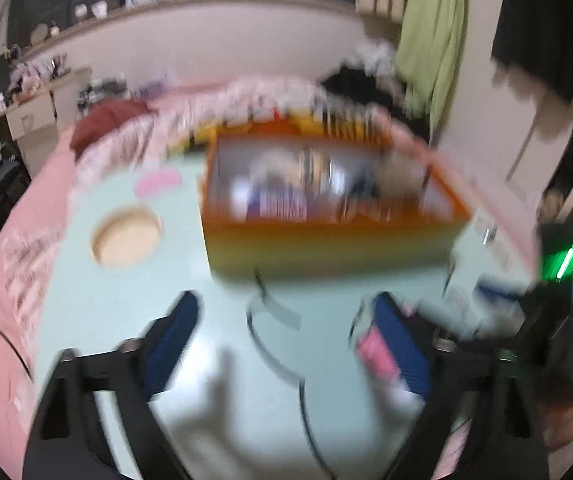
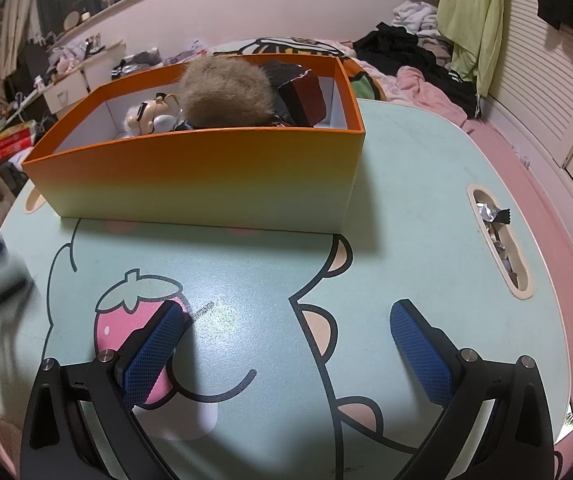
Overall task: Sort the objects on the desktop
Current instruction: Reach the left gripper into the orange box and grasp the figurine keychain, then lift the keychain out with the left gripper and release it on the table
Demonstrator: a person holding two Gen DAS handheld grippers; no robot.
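An orange box [image 2: 206,176] stands on the pale green cartoon-printed table [image 2: 406,200]. It holds a furry brown ball [image 2: 222,92], a small figure with dark glasses [image 2: 146,114] and a dark red box [image 2: 298,92]. My right gripper [image 2: 286,348] is open and empty, low over the table in front of the box. The left wrist view is blurred. My left gripper [image 1: 286,340] is open and empty over the table, with the orange box [image 1: 326,240] ahead of it.
A slot [image 2: 500,236] at the table's right holds foil wrappers. A round recess [image 1: 126,238] lies left of the box. The other gripper's body [image 1: 546,320] shows at the right of the left view. A pink bed [image 2: 526,168] surrounds the table.
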